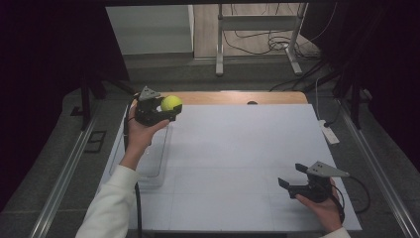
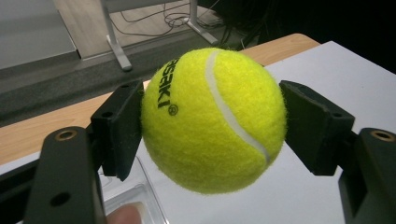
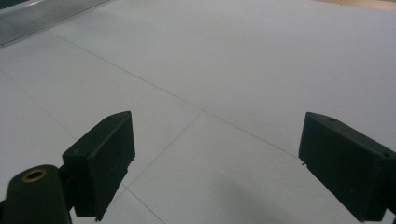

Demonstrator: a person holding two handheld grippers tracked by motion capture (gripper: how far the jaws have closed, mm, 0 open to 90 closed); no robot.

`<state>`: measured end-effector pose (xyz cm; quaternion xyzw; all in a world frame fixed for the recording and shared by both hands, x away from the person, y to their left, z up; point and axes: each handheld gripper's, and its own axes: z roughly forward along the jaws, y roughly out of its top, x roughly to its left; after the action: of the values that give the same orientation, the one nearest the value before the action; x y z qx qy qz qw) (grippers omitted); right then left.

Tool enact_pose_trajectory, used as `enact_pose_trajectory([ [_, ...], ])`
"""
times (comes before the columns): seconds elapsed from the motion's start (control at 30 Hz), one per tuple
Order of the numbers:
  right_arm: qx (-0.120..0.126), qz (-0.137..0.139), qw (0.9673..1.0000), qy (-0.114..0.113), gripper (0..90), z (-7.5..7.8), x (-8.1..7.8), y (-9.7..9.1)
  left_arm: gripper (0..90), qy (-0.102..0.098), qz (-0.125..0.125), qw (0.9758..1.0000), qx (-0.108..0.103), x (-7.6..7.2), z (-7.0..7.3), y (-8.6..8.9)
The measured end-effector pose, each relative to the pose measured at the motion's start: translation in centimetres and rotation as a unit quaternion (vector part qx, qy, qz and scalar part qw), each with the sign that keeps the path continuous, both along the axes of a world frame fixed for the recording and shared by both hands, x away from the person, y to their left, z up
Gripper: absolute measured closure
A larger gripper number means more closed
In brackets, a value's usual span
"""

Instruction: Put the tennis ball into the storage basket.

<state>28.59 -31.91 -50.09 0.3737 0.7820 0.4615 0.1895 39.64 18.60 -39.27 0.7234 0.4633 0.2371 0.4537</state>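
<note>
A white counter (image 1: 237,163) fills my view, dark floor around it. My left gripper (image 1: 166,110) has its fingers clamped on a tennis ball (image 1: 171,103), raised just above a clear tray (image 1: 154,171). My right gripper (image 1: 293,177) rests far right, fingers spread, holding nothing.

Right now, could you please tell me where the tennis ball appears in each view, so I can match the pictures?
High view: the tennis ball sits upper left, held in the left gripper above the table's far-left corner.
Left gripper view: centre, clamped between the two black jaws.
Right gripper view: not in it.
Shared landmark: the white table top, with its thin grid lines.
</note>
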Motion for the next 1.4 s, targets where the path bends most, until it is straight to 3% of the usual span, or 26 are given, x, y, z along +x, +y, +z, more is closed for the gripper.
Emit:
enact_pose_trajectory([
  [1.4, 0.001, 0.0, 1.0, 0.0, 11.2, 0.0, 0.0, 0.1, 27.1, 0.011, 0.067, 0.9975, 0.017, 0.7, -0.3, 4.9],
])
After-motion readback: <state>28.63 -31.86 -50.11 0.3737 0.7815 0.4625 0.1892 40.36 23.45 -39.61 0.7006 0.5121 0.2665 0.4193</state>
